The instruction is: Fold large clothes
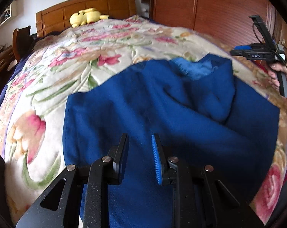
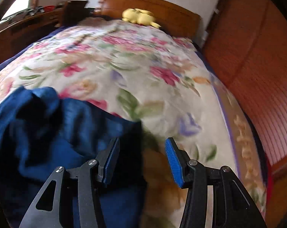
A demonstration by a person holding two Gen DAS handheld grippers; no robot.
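Note:
A large dark blue fleece garment [image 1: 162,114] lies spread on the floral blanket [image 1: 67,60], its collar end rumpled at the far side. My left gripper [image 1: 139,136] hovers over the near part of the garment. Its jaws stand a little apart with nothing pinched between them. My right gripper [image 1: 236,51], held by a hand [image 1: 280,72], is in the air beyond the garment's far right corner. In the right wrist view the right gripper [image 2: 141,142] is open and empty, above the garment [image 2: 58,123] edge and the blanket [image 2: 162,98].
A yellow plush toy [image 1: 86,17] rests against the wooden headboard [image 1: 105,3] at the far end of the bed. A wooden wardrobe [image 1: 209,9] runs along the right side. A dark chair [image 1: 21,39] and a cluttered desk [image 2: 29,19] stand to the left.

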